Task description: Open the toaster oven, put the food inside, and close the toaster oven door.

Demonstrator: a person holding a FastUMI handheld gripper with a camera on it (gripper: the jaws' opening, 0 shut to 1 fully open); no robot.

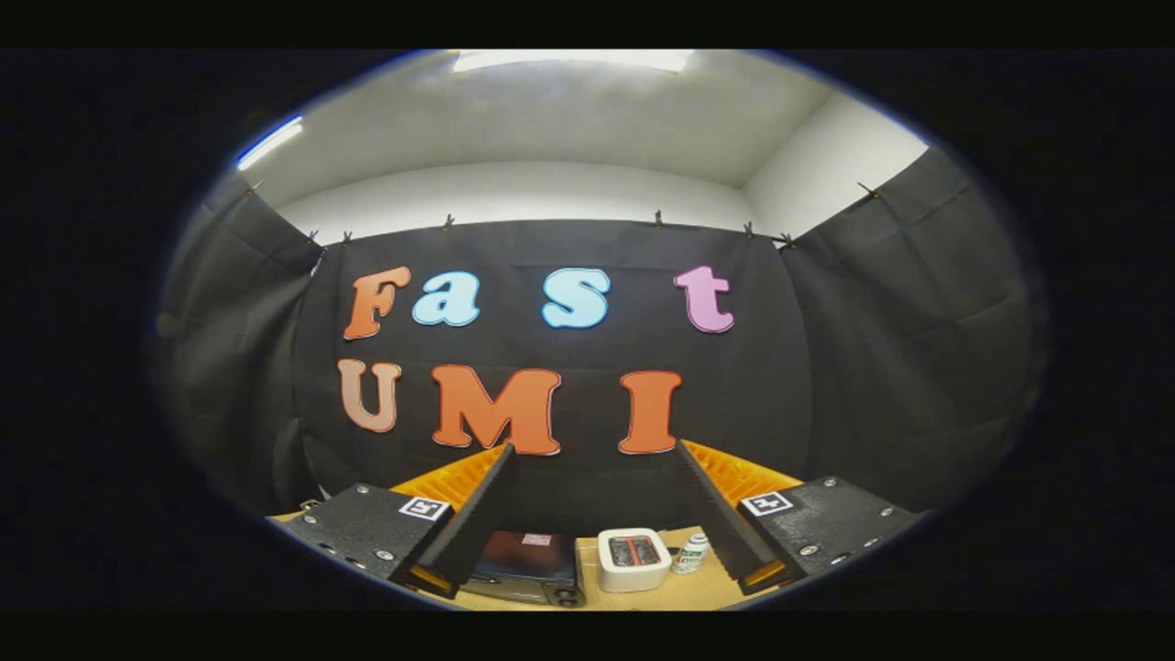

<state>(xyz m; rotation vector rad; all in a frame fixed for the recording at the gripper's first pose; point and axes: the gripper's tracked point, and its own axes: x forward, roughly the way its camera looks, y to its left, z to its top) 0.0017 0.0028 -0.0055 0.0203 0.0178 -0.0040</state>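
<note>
Presently the toaster oven (528,567) sits low on the wooden counter (707,588), a dark box with a reddish-dark top face and a small pale label near its rear edge. Its front lower corner shows a dark knob at about 5 o'clock from its centre. Whether its door is open or closed cannot be told from this angle. The oven lies beyond the jaws, below and between the two fingers, nearer the left finger (468,514), whose tip overlaps the oven's left edge in the picture.

Just beside the oven, at its 3 o'clock, stands a white pop-up toaster (633,558) with two dark slots in its top. At the toaster's 3 o'clock, close to it, stands a small white bottle (690,554) with green printing, near the tip of the right finger (725,519). No food item can be made out with certainty.

The gripper (597,578) is held high above the counter and pointed toward the booth's black cloth wall. The jaws stand wide apart, with nothing between them and nothing in contact with either finger. Both fingers are dark with ribbed inner faces and orange backing; each carries a square black-and-white marker on its dark mounting block.

Above the cloth wall, at 12 o'clock, a white ceiling (569,110) with a bright light panel is visible.
</note>
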